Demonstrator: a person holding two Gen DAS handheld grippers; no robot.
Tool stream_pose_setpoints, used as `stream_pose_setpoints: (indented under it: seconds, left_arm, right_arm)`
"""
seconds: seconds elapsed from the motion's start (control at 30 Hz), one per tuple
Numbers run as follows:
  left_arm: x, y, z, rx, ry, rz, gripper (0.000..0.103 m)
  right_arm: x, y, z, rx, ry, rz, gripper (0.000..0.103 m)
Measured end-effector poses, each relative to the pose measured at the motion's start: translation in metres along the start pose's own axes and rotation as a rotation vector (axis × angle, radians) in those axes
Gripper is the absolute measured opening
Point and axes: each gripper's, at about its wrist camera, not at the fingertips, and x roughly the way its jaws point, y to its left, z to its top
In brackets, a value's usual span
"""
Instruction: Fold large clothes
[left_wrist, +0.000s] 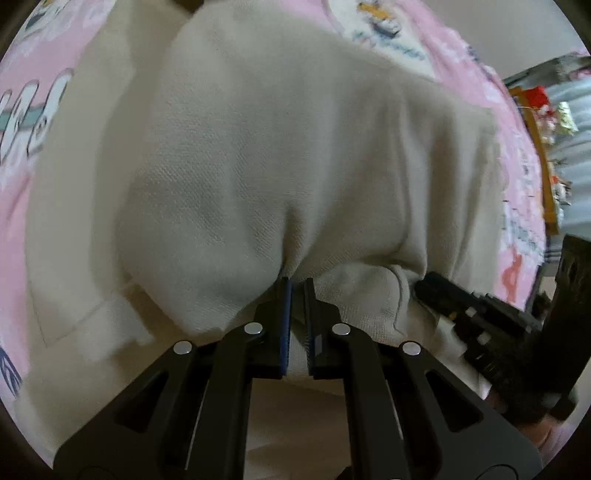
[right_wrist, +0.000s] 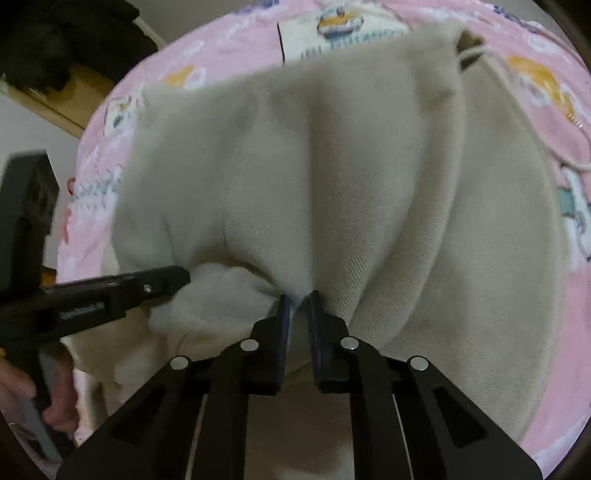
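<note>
The left gripper (left_wrist: 298, 286) was nearly closed, its blue-padded fingers (left_wrist: 284, 317) pinching a bunched fold of the cream garment (left_wrist: 258, 155) with only a thin wedge of cloth between them. The right gripper (right_wrist: 298, 298) was clamped the same way on another fold of that garment (right_wrist: 314, 166), its jaws slightly wider apart. Each tool showed in the other's view: the right one at the garment's right edge (left_wrist: 461, 306), the left one poking in from the left (right_wrist: 122, 291) (its tip touching the cloth). The garment lay draped across a pink cartoon-print bedspread (right_wrist: 546, 55), which showed around its edges. A drawcord (right_wrist: 517, 85) trailed off the cloth onto the bedspread at the far right. A wooden shelf (left_wrist: 543, 147) stood beyond the bed.
</note>
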Motion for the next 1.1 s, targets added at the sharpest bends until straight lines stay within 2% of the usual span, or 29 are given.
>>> stream_pose_setpoints:
  seconds: [0.07, 0.13, 0.17, 0.2, 0.23, 0.27, 0.3, 0.33, 0.37, 0.43, 0.53, 0.6, 0.67, 0.73, 0.8, 0.93, 0.97, 1.03, 1.1]
  left_arm:
    - [-0.019, 0.0, 0.008, 0.014, -0.035, 0.013, 0.007]
    - [-0.044, 0.003, 0.029, 0.017, -0.086, -0.028, 0.007]
    - [-0.056, 0.003, 0.042, 0.019, -0.113, -0.05, 0.007]
    - [-0.06, 0.001, 0.053, 0.028, -0.128, -0.066, 0.007]
    - [-0.06, 0.0, 0.067, 0.04, -0.128, -0.067, 0.007]
    - [-0.053, -0.001, 0.083, 0.051, -0.111, -0.046, 0.007]
    - [-0.043, -0.002, 0.094, 0.063, -0.095, -0.02, 0.007]
    - [-0.028, -0.001, 0.108, 0.072, -0.086, 0.039, 0.007]
    - [-0.011, 0.005, 0.121, 0.072, -0.071, 0.085, 0.007]
    - [0.013, 0.021, 0.142, 0.055, -0.04, 0.105, 0.007]
    - [0.026, 0.034, 0.168, 0.049, -0.039, 0.086, 0.005]
    - [0.025, 0.038, 0.18, 0.017, -0.048, 0.057, 0.004]
    - [0.019, 0.041, 0.185, -0.004, -0.059, 0.04, 0.004]
    - [0.001, 0.04, 0.179, -0.023, -0.097, 0.019, 0.004]
    - [-0.017, 0.035, 0.161, -0.014, -0.133, 0.025, 0.004]
    - [-0.053, 0.03, 0.109, -0.051, -0.177, -0.07, 0.004]
    - [-0.061, 0.031, 0.089, -0.058, -0.177, -0.075, 0.004]
    - [-0.078, 0.044, 0.057, -0.073, -0.175, -0.094, 0.004]
    - [-0.09, 0.048, 0.031, -0.078, -0.154, -0.099, 0.004]
  right_arm:
    - [-0.025, -0.009, 0.019, 0.055, -0.074, 0.018, 0.016]
    - [-0.045, -0.015, 0.047, 0.055, -0.154, 0.029, 0.016]
    - [-0.049, -0.016, 0.058, 0.05, -0.181, 0.033, 0.017]
    - [-0.048, -0.017, 0.073, 0.042, -0.199, 0.045, 0.024]
    - [-0.042, -0.017, 0.087, 0.032, -0.2, 0.041, 0.031]
    - [-0.032, -0.016, 0.102, 0.018, -0.195, 0.005, 0.031]
    - [-0.019, -0.015, 0.111, 0.0, -0.172, -0.043, 0.031]
    - [0.003, -0.02, 0.122, 0.005, -0.137, -0.107, 0.03]
    - [0.016, -0.027, 0.126, 0.021, -0.118, -0.132, 0.027]
    - [0.044, -0.042, 0.138, 0.066, -0.081, -0.159, 0.014]
    - [0.06, -0.052, 0.147, 0.078, -0.114, -0.155, 0.01]
    - [0.058, -0.042, 0.144, 0.021, -0.138, -0.203, 0.01]
    - [0.047, -0.032, 0.136, -0.005, -0.155, -0.208, 0.014]
    - [0.026, -0.025, 0.119, 0.004, -0.175, -0.142, 0.017]
    - [0.002, -0.005, 0.087, 0.002, -0.186, -0.066, 0.017]
    - [-0.011, 0.049, 0.016, -0.05, -0.138, 0.056, 0.027]
    - [-0.005, 0.062, 0.006, -0.079, -0.13, 0.036, 0.027]
    - [0.022, 0.083, -0.012, -0.156, -0.099, -0.081, 0.029]
    - [0.054, 0.082, -0.024, -0.181, -0.059, -0.183, 0.029]
